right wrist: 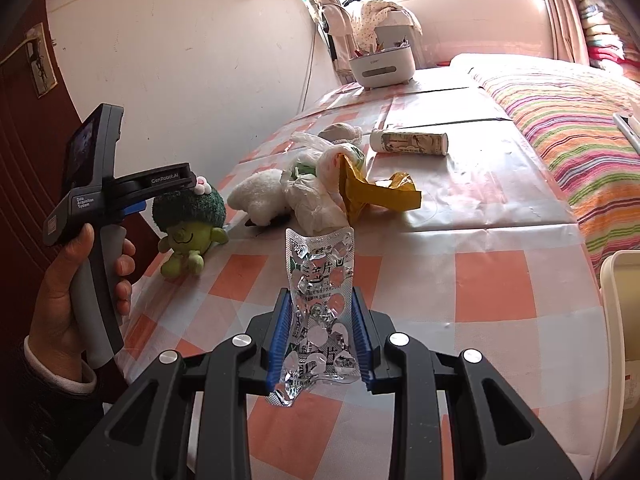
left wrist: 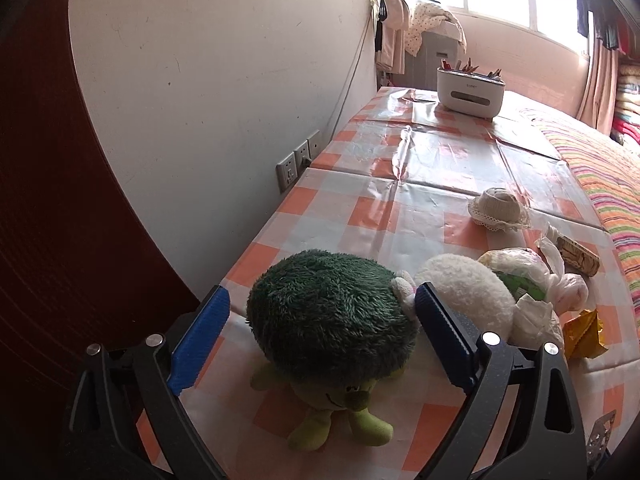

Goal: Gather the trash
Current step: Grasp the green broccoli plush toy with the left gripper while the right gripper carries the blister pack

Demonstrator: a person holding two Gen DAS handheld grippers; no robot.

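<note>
Here the right gripper point(right wrist: 322, 332) is clamped narrowly on an emptied blister pack point(right wrist: 320, 304), its blue pads pressing the two long edges. The pack is silver foil, crumpled and punched through at nearly every pocket, with dark printed characters across its face; it stands upright between the fingers, its top edge curling above the fingertips and its torn lower end hanging below the pads. Beyond it on the orange-and-white checked tablecloth point(right wrist: 492, 280) lies the rest of the litter: a wadded white plastic bag point(right wrist: 316, 196) straight ahead, a crumpled yellow wrapper point(right wrist: 376, 194) just right of that, and a printed tube point(right wrist: 412, 143) lying on its side farther off. To the far right, a cream bin rim point(right wrist: 618, 320) shows at the table edge.

The left gripper point(left wrist: 322, 308), held by a hand point(right wrist: 76, 288), stands wide apart with nothing gripped. A broccoli plush toy point(left wrist: 332, 320) sits upright between its blue fingers point(left wrist: 200, 336) without being pressed by them. A white plush point(left wrist: 468, 292) lies just beyond the right finger, touching the plastic bag.
</note>
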